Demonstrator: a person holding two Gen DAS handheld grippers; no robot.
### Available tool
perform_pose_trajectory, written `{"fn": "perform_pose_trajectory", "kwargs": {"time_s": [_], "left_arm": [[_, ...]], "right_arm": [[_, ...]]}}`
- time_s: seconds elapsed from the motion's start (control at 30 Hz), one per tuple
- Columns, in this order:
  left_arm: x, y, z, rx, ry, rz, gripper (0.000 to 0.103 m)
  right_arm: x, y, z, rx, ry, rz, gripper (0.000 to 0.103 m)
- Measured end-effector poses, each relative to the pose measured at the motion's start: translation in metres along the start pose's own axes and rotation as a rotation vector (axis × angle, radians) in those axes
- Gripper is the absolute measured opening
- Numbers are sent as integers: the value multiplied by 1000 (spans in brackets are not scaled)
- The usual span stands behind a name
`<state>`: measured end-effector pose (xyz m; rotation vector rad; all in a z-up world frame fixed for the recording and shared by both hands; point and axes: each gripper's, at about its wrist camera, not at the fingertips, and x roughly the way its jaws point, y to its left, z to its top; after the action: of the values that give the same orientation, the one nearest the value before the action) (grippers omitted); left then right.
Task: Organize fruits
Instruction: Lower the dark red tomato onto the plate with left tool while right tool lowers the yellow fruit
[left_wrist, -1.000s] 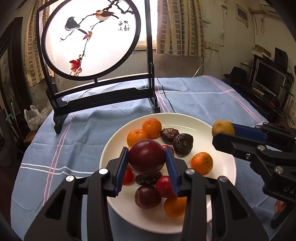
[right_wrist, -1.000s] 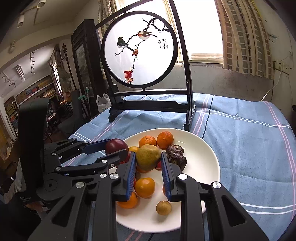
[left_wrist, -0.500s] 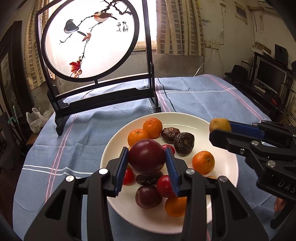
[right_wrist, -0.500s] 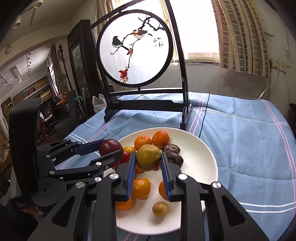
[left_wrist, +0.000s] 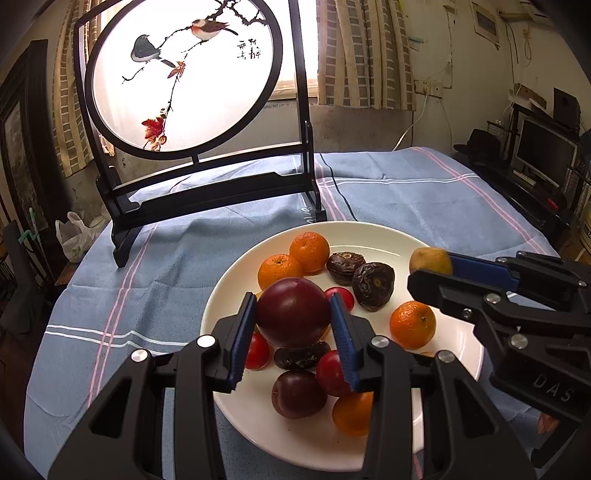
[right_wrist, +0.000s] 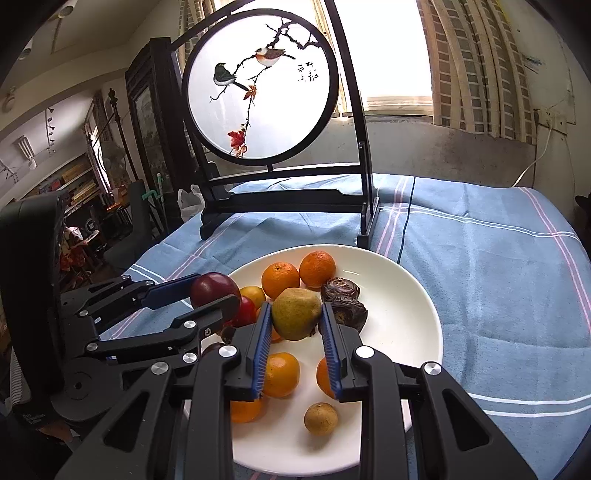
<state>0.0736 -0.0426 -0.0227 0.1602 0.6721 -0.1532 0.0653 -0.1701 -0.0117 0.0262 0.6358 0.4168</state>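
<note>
Both grippers are loaded, each holding one fruit above the white plate, so the step in hand looks like the carry between picking up and setting down. The left gripper is clamped on a dark red plum, its blue pads pressing the fruit's two sides, above the plate's 8 o'clock part in the left wrist view. The right gripper is clamped on a yellow-green pear, held over the middle of the plate in the right wrist view; from the left wrist view that pear shows at the plate's 2 o'clock rim.

On the plate lie several mandarins, two wrinkled dark brown fruits, small red fruits, another plum and, at 6 o'clock in the right wrist view, a small brownish round fruit.

Where the two fruits should go is not shown; no second dish is in sight. My judgement is that the next move calls for lowering each fruit beside its own kind, onto a bare part of the plate, and opening only once it rests, since round fruit will roll.

Readable writing: white letters "DAS" on the right gripper's body. The round bird screen, at 11 o'clock on the blue-clothed desk, bears a few brushed characters too small to read.
</note>
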Motion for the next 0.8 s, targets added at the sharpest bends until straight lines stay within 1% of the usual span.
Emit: {"fn": "perform_pose_trajectory", "kwargs": {"time_s": [0.53, 0.8], "left_arm": [[4, -1, -1, 6, 7, 19, 40], [4, 5, 0, -12, 3, 24, 40]], "right_arm": [[4, -2, -2, 11, 3, -8, 27], [5, -4, -2, 15, -3, -23, 27]]}}
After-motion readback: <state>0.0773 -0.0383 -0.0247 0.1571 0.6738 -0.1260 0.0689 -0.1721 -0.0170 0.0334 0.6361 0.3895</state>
